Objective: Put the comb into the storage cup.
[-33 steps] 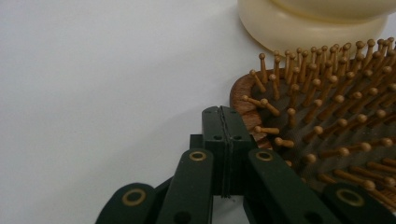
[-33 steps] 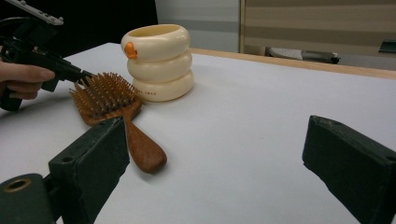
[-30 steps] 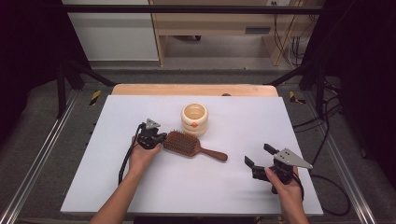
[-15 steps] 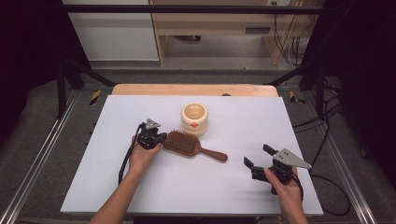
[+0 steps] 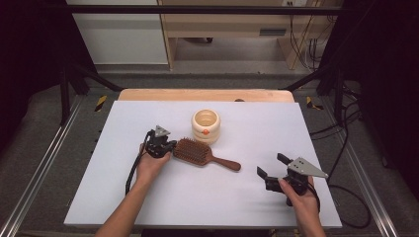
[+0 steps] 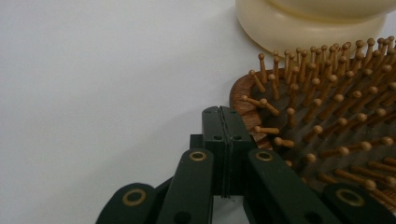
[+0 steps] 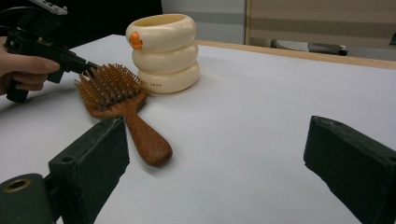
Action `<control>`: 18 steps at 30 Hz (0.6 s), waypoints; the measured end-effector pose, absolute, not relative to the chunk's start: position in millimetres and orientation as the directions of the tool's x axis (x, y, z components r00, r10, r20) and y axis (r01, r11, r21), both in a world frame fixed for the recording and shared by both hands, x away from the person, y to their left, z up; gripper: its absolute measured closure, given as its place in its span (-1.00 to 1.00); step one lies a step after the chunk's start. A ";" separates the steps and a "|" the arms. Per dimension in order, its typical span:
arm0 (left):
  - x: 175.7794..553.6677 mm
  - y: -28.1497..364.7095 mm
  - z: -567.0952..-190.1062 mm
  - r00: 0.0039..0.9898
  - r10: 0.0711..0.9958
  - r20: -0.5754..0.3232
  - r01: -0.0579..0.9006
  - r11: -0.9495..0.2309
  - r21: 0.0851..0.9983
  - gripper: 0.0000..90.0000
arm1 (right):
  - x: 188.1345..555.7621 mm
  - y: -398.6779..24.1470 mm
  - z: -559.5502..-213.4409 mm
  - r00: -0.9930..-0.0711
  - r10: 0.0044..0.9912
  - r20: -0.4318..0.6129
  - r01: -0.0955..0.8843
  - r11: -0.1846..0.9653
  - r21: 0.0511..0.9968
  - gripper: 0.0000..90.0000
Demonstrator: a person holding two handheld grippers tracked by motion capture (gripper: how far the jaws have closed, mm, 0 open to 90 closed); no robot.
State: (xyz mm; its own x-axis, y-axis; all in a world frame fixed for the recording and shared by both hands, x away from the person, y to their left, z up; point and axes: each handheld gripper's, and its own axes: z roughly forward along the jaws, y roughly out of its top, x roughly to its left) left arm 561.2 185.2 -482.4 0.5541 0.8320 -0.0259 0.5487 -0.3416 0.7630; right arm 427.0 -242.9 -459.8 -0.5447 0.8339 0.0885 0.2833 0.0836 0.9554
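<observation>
Your left tool [image 5: 170, 146], clenched empty, touches the hairbrush [image 5: 202, 154] head mid-bench; your right tool [image 5: 271, 167] gapes near the bench's right edge.

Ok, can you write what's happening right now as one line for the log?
left hand-held gripper: shut, at hairbrush head edge | right hand-held gripper: open, apart, holding nothing | cream holder: upright behind brush
</observation>
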 end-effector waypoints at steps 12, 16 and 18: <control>555.0 173.4 -482.0 0.594 0.805 -0.005 0.526 -0.383 0.759 1.00 | 427.0 -242.0 -460.5 -0.547 0.832 0.089 0.289 0.089 0.953 -0.85; 551.9 166.6 -482.4 0.610 0.792 0.000 0.514 -0.396 0.761 1.00 | 426.5 -241.1 -460.4 -0.549 0.831 0.086 0.290 0.093 0.953 -0.85; 550.4 163.4 -482.3 0.618 0.786 0.003 0.509 -0.403 0.760 1.00 | 426.2 -241.0 -460.2 -0.549 0.831 0.085 0.289 0.094 0.953 -0.85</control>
